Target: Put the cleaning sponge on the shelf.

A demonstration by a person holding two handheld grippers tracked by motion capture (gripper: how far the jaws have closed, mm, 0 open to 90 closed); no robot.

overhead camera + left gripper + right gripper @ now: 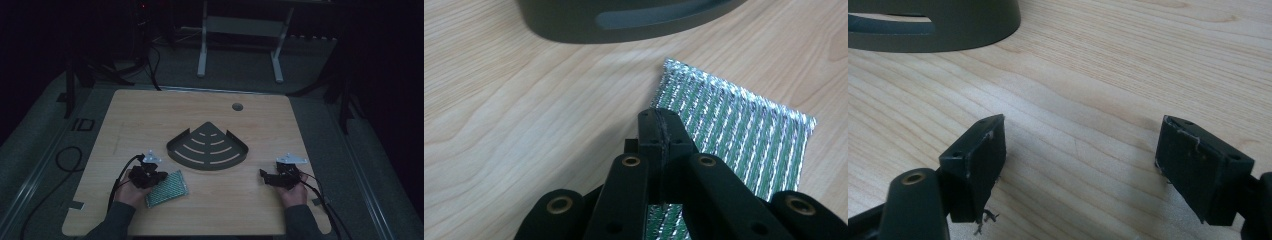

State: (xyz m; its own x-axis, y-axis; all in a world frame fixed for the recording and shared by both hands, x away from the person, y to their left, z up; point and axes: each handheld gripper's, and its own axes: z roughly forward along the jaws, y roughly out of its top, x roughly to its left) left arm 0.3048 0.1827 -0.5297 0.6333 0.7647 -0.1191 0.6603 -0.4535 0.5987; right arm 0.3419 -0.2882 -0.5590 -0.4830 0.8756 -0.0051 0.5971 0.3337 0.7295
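A green and silver striped pad (167, 189) lies flat on the wooden table, near the front left. My left gripper (158, 176) is at its left end. In the left gripper view the left gripper (659, 122) is shut, its jaws pressed together over the left edge of the pad (744, 130); I see nothing between them. A dark fan-shaped slotted tray (207, 154) sits at the table's middle, and its rim (624, 20) is just beyond the pad. My right gripper (263, 175) rests low at the front right, and it (1080, 135) is open over bare wood, with the tray (948, 30) at upper left.
The wooden table (200, 110) has a round cable hole (237, 106) at the back. A white desk frame (202, 45) stands on the floor behind it. Black cables (70, 160) lie on the floor at the left. The room is dim.
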